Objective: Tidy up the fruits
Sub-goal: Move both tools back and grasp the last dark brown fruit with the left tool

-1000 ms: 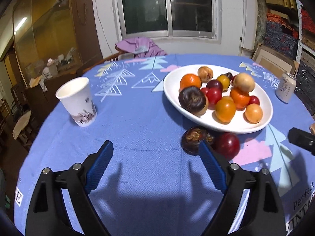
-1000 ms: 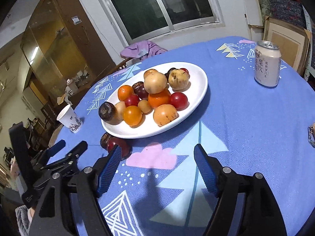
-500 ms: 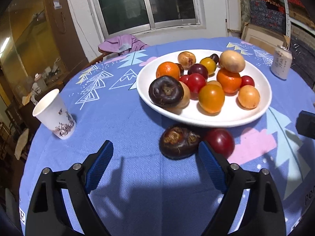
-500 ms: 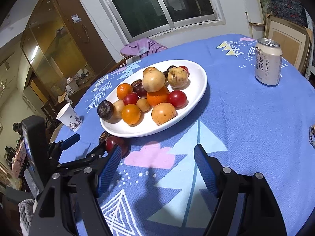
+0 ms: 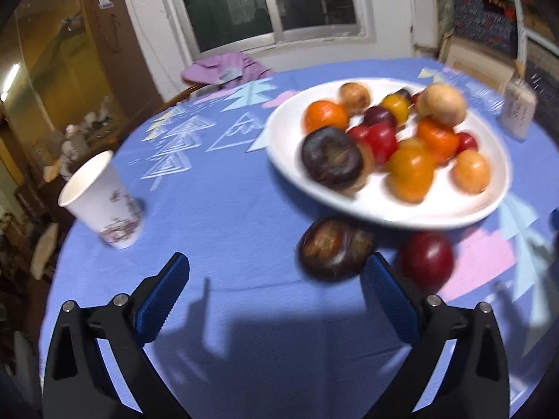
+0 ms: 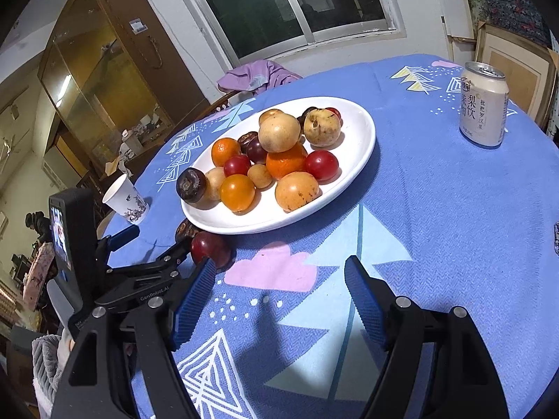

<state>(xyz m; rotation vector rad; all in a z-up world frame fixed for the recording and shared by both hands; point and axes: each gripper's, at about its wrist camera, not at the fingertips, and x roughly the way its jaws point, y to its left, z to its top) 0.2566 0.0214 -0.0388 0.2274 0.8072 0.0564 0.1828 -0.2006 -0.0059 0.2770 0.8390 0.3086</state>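
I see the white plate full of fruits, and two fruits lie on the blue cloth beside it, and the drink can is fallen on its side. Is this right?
Not quite: the drink can stands upright on the blue cloth, as the right wrist view shows. The rest holds: the white plate is full of fruit, and the dark brown fruit and the red fruit lie on the cloth beside it.

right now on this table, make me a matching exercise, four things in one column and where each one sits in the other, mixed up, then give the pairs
Things:
1. dark brown fruit
2. drink can
3. paper cup
4. orange

Places:
A. piled on the white plate
B. standing alone, far from the plate on the left gripper's side
C. on the cloth just off the plate's near rim, beside a red fruit
D. upright past the plate's far end

Pairs: 1-C, 2-D, 3-B, 4-A
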